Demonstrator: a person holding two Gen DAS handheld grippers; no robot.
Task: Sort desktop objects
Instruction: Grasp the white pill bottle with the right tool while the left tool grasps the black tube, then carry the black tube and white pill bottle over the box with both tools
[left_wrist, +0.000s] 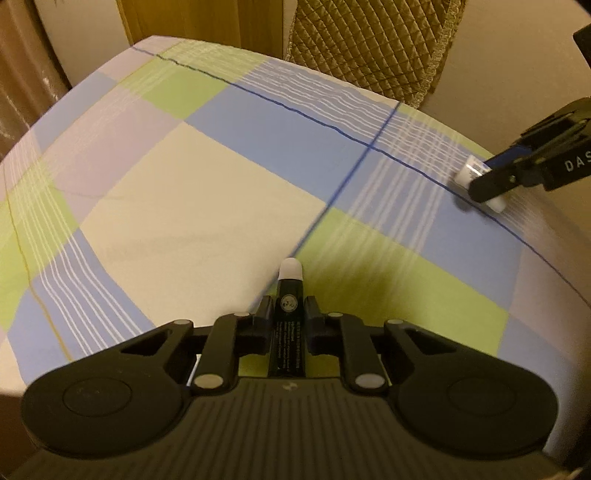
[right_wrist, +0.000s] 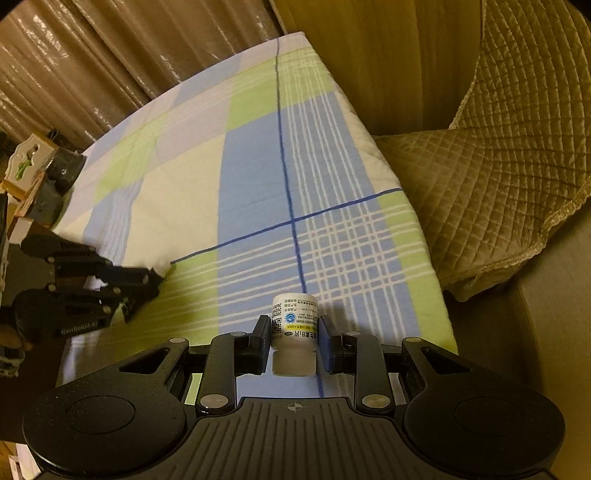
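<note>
A slim black tube with a white rounded cap (left_wrist: 289, 321) is pinched between the black fingers of the left gripper (left_wrist: 288, 314), its cap pointing toward 12 o'clock in the left wrist view, above the checked blue, green and cream cloth (left_wrist: 207, 192) that covers the table. At 3 o'clock in that view, the right gripper (left_wrist: 491, 177) is seen closed around a small white plastic bottle with a printed label (left_wrist: 471, 171), held close to the cloth; whether it touches cannot be told. In the right wrist view, the same bottle (right_wrist: 294, 332) is clamped between the blue-padded fingers (right_wrist: 325, 343), lying along them with its cap toward the camera. The left gripper (right_wrist: 147, 280) appears at 9 o'clock there, blurred. A quilted tan cushion (right_wrist: 498, 184) lies beside the table at 2 o'clock.
</note>
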